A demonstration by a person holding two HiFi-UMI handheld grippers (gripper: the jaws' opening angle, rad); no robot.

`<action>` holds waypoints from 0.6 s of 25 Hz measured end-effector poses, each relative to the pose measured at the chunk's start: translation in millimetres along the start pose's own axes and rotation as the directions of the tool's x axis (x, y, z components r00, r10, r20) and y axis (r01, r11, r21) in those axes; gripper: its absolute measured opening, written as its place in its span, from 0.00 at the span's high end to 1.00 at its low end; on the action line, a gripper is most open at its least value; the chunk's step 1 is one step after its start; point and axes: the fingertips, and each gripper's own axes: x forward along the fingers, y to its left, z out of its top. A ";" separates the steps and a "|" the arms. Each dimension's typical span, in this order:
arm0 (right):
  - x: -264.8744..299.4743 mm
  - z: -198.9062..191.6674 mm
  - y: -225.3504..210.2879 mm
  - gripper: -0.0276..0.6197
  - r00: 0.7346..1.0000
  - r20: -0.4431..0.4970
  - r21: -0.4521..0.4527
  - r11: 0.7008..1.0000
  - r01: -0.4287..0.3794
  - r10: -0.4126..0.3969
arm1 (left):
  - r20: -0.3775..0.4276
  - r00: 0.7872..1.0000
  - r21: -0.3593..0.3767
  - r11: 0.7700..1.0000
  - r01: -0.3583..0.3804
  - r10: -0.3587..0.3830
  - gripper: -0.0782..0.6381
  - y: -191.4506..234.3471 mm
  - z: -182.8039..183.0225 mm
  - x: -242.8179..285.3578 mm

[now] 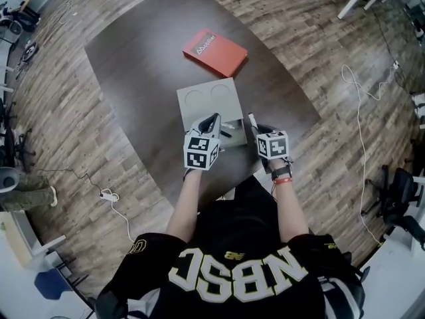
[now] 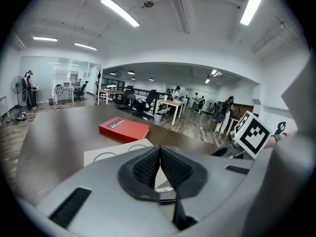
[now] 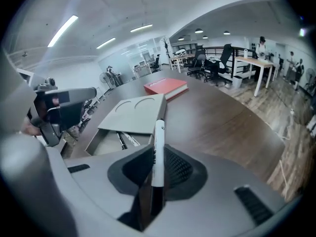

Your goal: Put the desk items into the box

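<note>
A flat grey box (image 1: 211, 100) lies on the dark table, its lid (image 3: 138, 112) slid back so the near end is uncovered. Two pens (image 3: 121, 140) lie in that uncovered part. My right gripper (image 3: 158, 159) is shut on a white marker (image 3: 158, 149) with a dark end, which points toward the box just right of its near corner. In the head view the marker (image 1: 252, 119) sticks out of the right gripper (image 1: 257, 130). My left gripper (image 2: 159, 154) hovers over the box's near end, jaws shut with nothing between them, and also shows in the head view (image 1: 212, 122).
A red book (image 1: 214, 51) lies on the table beyond the box, also in the left gripper view (image 2: 123, 128). The table edge (image 1: 292, 135) runs close to the right of my right gripper. Office desks and chairs (image 2: 148, 102) stand far behind.
</note>
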 end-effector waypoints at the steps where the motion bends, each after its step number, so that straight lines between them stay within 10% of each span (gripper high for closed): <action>1: 0.5 4.4 6.5 0.84 1.000 0.004 -0.016 1.000 -0.015 0.015 | 0.002 1.000 -0.004 1.000 -0.010 0.010 0.87 3.7 -0.4 -2.9; 15: 35.5 22.8 122.8 0.84 0.948 -0.099 -0.310 0.896 -0.319 0.303 | 0.035 0.979 -0.088 0.976 -0.198 0.202 0.87 68.1 -5.3 -58.5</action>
